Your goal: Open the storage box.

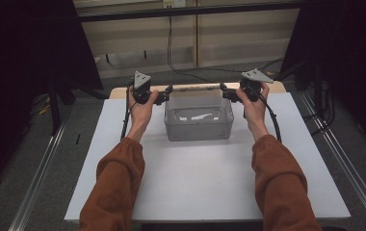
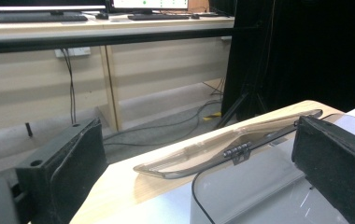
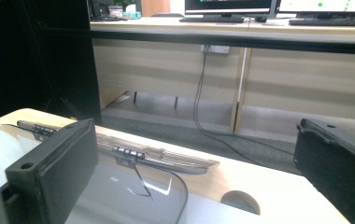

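Observation:
A clear plastic box (image 1: 199, 126) stands on the white table top (image 1: 195, 183) at the far middle. Its hinged lid (image 1: 195, 88) is swung back behind it. My left gripper (image 1: 164, 96) is held at the box's far left corner, open, fingertips pointing inward. The right gripper (image 1: 227, 93) mirrors it at the far right corner, also open. In the left gripper view the lid (image 2: 222, 149) and its hinge (image 2: 236, 151) lie ahead between the wide jaws of my left gripper (image 2: 199, 172). The right gripper view shows the lid (image 3: 161, 156) ahead of my right gripper (image 3: 194, 172).
The white board lies on a wooden table whose far edge (image 1: 118, 91) shows behind the box. Beyond it are a grey floor with cables (image 1: 181, 67), a pale desk front (image 1: 195, 33) and dark curtains at both sides. Metal rails (image 1: 41, 168) run along the floor.

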A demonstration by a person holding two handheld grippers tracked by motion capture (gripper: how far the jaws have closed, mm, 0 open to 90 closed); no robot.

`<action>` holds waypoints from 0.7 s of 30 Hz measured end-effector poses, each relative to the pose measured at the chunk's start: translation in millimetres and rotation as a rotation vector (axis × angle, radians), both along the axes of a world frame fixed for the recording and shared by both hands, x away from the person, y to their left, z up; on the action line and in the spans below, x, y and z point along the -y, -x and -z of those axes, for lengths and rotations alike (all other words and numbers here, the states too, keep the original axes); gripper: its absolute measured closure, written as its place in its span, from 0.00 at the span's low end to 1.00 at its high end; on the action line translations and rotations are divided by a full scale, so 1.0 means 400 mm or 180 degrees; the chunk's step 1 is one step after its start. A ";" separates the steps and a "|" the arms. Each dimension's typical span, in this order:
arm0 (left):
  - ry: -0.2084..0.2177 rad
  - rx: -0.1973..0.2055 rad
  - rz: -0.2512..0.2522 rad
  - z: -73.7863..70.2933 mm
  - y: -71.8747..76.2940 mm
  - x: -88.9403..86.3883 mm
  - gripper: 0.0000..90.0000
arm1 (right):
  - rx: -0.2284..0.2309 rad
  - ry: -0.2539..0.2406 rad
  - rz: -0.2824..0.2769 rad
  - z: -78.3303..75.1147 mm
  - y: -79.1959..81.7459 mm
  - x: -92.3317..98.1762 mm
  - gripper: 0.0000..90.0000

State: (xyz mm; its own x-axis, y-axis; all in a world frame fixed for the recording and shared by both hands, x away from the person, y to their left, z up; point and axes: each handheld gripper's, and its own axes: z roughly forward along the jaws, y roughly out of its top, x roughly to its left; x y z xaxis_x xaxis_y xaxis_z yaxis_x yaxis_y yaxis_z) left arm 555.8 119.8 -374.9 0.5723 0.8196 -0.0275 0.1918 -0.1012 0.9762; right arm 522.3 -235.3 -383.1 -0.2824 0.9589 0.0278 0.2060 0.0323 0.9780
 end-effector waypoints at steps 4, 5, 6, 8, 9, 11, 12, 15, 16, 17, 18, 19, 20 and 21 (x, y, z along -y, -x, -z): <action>0.0023 0.0044 -0.0018 0.005 0.017 -0.002 0.03 | 0.0037 0.0010 0.0033 0.005 0.017 0.008 0.00; 0.0016 0.0048 -0.0016 0.009 0.022 -0.001 0.03 | 0.0033 0.0021 0.0047 0.006 0.021 0.010 0.00; 0.0019 0.0042 -0.0020 0.014 0.027 -0.001 0.03 | 0.0032 0.0019 0.0051 0.008 0.026 0.011 0.00; 0.0063 0.0016 0.0016 0.020 0.037 -0.001 0.03 | 0.0037 0.0007 0.0052 0.014 0.035 0.012 0.00; 0.0091 0.0000 0.0021 0.020 0.041 -0.002 0.03 | 0.0037 -0.0031 0.0050 0.018 0.042 0.011 0.00; 0.0115 0.0016 0.0020 0.019 0.051 -0.003 0.03 | 0.0041 -0.0064 0.0029 0.023 0.052 0.011 0.00; 0.0103 0.0038 0.0009 0.017 0.056 -0.004 0.03 | 0.0049 -0.0040 0.0032 0.025 0.057 0.010 0.00; 0.0118 0.0070 0.0005 0.014 0.072 -0.012 0.03 | 0.0079 -0.0019 0.0020 0.029 0.072 0.008 0.00; 0.0106 0.0085 0.0016 0.012 0.077 -0.016 0.03 | 0.0089 -0.0012 0.0012 0.029 0.076 0.007 0.00; 0.0121 0.0093 0.0008 0.012 0.083 -0.019 0.03 | 0.0101 0.0021 -0.0004 0.028 0.080 0.006 0.00; 0.0114 0.0102 0.0016 0.012 0.088 -0.025 0.03 | 0.0119 0.0027 -0.0013 0.027 0.086 0.004 0.00; 0.0125 0.0097 0.0005 0.013 0.093 -0.029 0.03 | 0.0128 0.0035 -0.0017 0.026 0.091 0.002 0.00; 0.0137 0.0100 0.0002 0.013 0.098 -0.035 0.03 | 0.0144 0.0050 -0.0021 0.024 0.095 0.001 0.00; 0.0160 0.0089 -0.0009 0.015 0.103 -0.039 0.03 | 0.0159 0.0027 -0.0030 0.023 0.100 0.000 0.00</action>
State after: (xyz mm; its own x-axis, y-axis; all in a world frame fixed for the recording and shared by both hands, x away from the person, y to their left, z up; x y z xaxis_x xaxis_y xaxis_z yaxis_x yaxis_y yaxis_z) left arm 514.6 135.5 -380.9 0.5711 0.8192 -0.0527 0.1645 -0.0513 0.9850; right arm 482.4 -235.1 -392.2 -0.2923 0.9563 0.0054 0.1566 0.0423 0.9868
